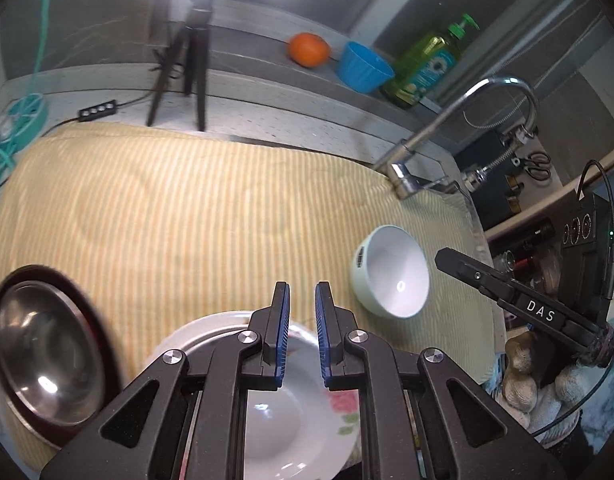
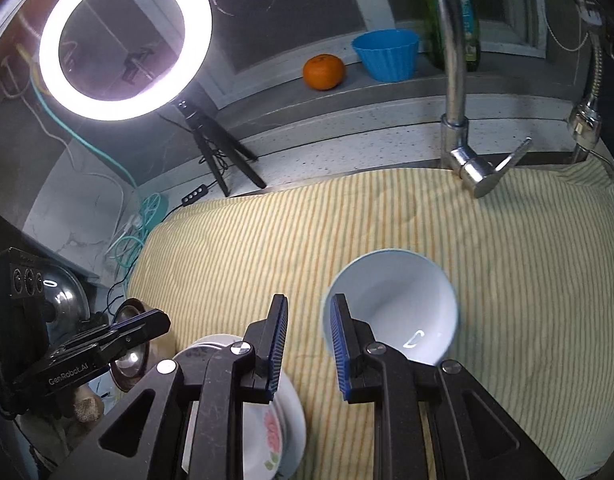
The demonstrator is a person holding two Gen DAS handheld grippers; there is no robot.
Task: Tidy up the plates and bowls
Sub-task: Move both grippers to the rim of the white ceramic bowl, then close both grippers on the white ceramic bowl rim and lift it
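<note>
The desk is covered by a yellow-and-white striped cloth (image 1: 179,208), apparently laid to cushion the crockery. On it, near the tap end, a round white ceramic bowl (image 1: 391,272) stands alone, mouth up and slightly tilted. At the near edge lies a white floral-printed plate (image 1: 303,408), apparently the top of a small stack. Beside that, to its left in the left wrist view, a shiny stainless-steel bowl (image 1: 47,348) sits nested in a dark red dish (image 1: 91,312). This grouping suggests like items are being gathered on one side, with the white bowl still to be placed.

The left tool (image 1: 301,316) hovers above the floral plate, its jaws nearly closed with a narrow gap and nothing between them. The right tool (image 2: 307,328) hangs just beside the white bowl's rim, jaws slightly parted and empty; no pad touches the bowl.

On the ledge behind, an orange mandarin (image 2: 324,72) and a blue ribbed cup (image 2: 387,54) stand clear of the work area.
</note>
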